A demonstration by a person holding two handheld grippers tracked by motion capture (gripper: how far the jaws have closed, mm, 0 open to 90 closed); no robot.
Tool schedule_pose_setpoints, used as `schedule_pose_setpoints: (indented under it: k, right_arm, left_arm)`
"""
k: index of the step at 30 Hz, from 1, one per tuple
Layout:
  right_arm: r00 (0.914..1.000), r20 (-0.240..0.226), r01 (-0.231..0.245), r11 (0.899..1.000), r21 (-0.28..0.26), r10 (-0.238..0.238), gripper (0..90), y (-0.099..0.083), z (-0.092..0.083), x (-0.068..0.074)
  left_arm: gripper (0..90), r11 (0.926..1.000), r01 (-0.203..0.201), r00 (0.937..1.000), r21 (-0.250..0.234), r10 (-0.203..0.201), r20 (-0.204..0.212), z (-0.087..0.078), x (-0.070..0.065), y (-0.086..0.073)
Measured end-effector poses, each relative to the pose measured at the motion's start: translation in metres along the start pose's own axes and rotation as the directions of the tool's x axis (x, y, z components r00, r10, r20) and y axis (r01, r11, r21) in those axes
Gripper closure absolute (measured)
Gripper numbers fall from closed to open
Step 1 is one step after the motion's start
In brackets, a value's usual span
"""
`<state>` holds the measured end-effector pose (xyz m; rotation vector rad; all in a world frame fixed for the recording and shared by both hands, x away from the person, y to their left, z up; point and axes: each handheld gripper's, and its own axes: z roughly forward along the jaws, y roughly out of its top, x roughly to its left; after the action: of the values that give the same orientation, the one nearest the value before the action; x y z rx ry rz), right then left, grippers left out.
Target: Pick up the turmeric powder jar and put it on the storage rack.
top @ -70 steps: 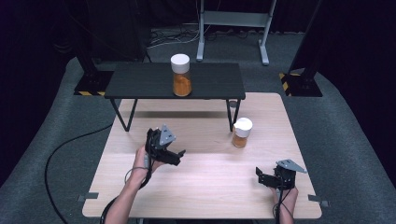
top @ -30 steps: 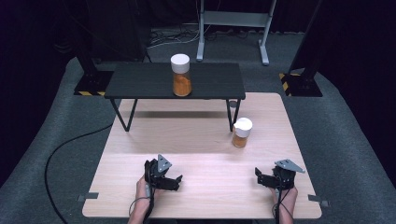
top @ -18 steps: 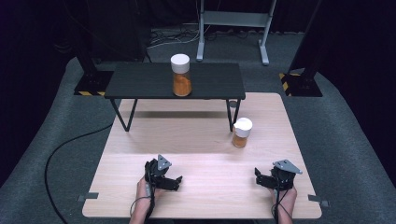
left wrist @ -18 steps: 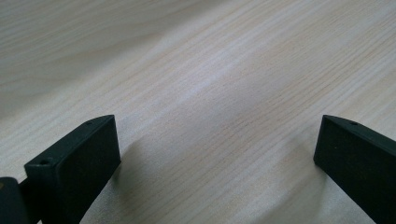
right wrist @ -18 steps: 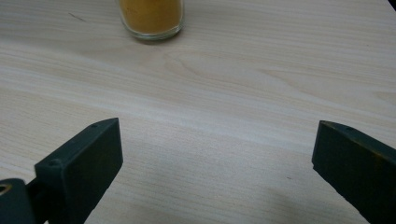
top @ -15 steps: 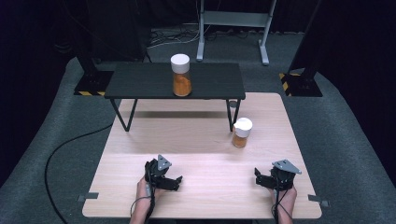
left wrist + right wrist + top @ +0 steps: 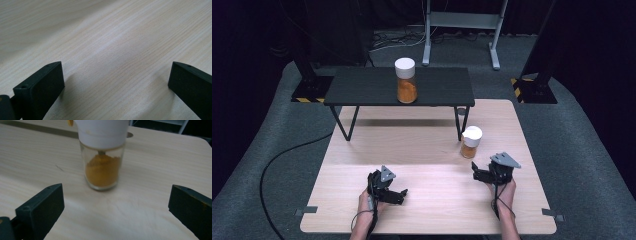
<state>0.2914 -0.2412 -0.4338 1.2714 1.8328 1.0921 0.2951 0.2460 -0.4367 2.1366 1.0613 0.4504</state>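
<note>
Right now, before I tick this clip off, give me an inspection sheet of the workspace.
Surface: light wooden table, bare in front of the grippers.
Job's things: small jar of orange powder, white lid, upright on the table; tall jar on the black bench.
Clutter: nothing seen.
Grippers: left gripper open, empty; right gripper open, facing the small jar.
Cables: black cable on the floor.
Surroundings: grey carpet, metal stand.

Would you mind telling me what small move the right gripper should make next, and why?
Probably ease the right gripper forward toward the small jar: its jaws stand wide open, and the jar stands upright just ahead, not yet between them.
</note>
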Motion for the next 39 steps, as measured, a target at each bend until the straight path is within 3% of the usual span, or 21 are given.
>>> schedule_pose_setpoints:
  k: [7, 14, 24, 28, 32, 37, 39]
  right_arm:
    - [0.9985, -0.054, 0.015, 0.999, 0.03, -0.014, 0.0, 0.026, 0.041, -0.003]
    - [0.9969, -0.079, 0.004, 0.999, 0.034, -0.001, 0.0, 0.034, 0.061, -0.008]
    - [0.9969, -0.077, 0.019, 0.999, 0.037, -0.016, 0.0, 0.036, 0.076, -0.003]
    - [0.9974, -0.072, 0.005, 0.999, 0.039, -0.002, 0.0, 0.036, 0.079, -0.006]
    - [0.9982, -0.058, -0.01, 1.0, 0.012, 0.011, 11.0, 0.031, 0.077, -0.006]
    - [0.9968, -0.069, -0.038, 0.999, 0.033, 0.04, 20.3, 0.031, 0.077, -0.012]
    - [0.9938, -0.095, -0.055, 0.998, 0.035, 0.058, 23.8, 0.03, 0.078, -0.017]
  left_arm:
    - [0.0, 1.0, -0.001, 1.0, -0.001, 0.001, 0.0, 0.0, 0.0, 0.0]
    - [0.0, 1.0, -0.003, 1.0, -0.001, 0.003, 0.002, 0.0, 0.0, 0.0]
    - [0.0, 1.0, -0.003, 1.0, -0.001, 0.003, 0.003, 0.0, 0.0, 0.0]
    - [0.0, 1.0, -0.003, 1.0, -0.002, 0.003, 0.003, 0.0, 0.0, 0.0]
    - [0.0, 1.0, -0.004, 1.0, -0.001, 0.004, 0.004, 0.0, 0.0, 0.0]
    - [0.0, 1.0, -0.004, 1.0, -0.001, 0.004, 0.004, 0.0, 0.0, 0.0]
    - [0.0, 1.0, -0.004, 1.0, -0.001, 0.004, 0.004, 0.0, 0.0, 0.0]
